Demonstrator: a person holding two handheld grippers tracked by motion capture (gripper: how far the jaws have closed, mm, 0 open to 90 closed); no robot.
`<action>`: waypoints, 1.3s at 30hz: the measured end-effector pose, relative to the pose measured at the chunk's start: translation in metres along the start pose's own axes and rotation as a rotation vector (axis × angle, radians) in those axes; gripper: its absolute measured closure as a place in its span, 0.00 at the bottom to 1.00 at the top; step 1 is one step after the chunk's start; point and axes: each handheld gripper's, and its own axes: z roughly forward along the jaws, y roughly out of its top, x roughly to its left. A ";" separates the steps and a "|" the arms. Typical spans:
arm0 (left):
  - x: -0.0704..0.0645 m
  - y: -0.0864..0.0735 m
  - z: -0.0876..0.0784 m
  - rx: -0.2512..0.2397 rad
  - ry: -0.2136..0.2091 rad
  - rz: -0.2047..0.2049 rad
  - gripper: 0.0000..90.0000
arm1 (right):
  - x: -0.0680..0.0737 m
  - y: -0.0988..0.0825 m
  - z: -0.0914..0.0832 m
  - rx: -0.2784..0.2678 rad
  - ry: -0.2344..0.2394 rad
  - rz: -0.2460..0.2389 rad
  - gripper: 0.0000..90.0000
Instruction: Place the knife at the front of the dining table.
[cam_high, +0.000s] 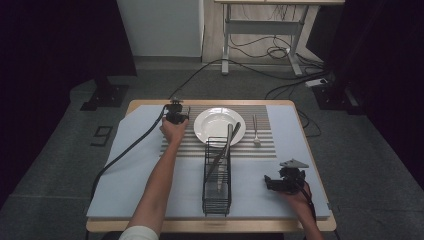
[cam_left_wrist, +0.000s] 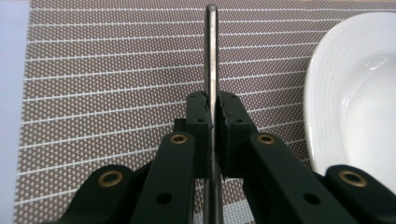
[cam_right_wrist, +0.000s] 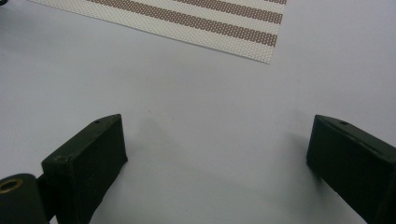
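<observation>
Room: dark grey carpet around the table (cam_high: 315, 165), a desk frame and loose cables in the upper right of the high view, black curtains down both edges.
Surface: pale blue cloth over the tabletop, with a striped placemat (cam_high: 265, 145) across the upper middle.
Rack: a black wire cutlery rack (cam_high: 217, 192) stands lower centre, two long utensils leaning out of its top end towards the plate.
Plate: a white plate (cam_high: 220, 125) sits on the placemat, centre of the frame, nothing on it that I can see.
Fork or spoon: one piece of cutlery (cam_high: 255, 131) lies just right of the plate; too small for me to name.
Left gripper: my left gripper (cam_high: 176, 114) is at the plate's left rim, jaws pressed together on a flat metal cutlery handle (cam_left_wrist: 212, 60), which runs straight up the middle of the left gripper view, over the placemat, with the plate at right.
Right gripper: my right gripper (cam_high: 279, 182) rests low at the lower right, jaws spread wide with nothing but blue cloth between them in the right gripper view.
Step in hand: I judge this as setting a piece down left of the plate, place-setting style.
Next move: lower until the handle lies flat on the mat, parallel to the plate's edge and clear of the rim, then open the jaws and lift straight off without dragging it askew.
</observation>
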 end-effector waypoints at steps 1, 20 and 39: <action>0.000 0.000 0.001 0.000 -0.002 -0.004 0.94 | 0.000 0.000 0.000 0.001 0.001 -0.001 0.05; 0.001 -0.003 0.007 0.017 -0.007 -0.015 0.93 | 0.000 0.000 0.000 0.001 0.001 -0.001 0.05; 0.009 -0.007 0.003 -0.004 -0.027 0.011 0.87 | 0.000 0.000 0.000 -0.001 0.000 0.000 0.05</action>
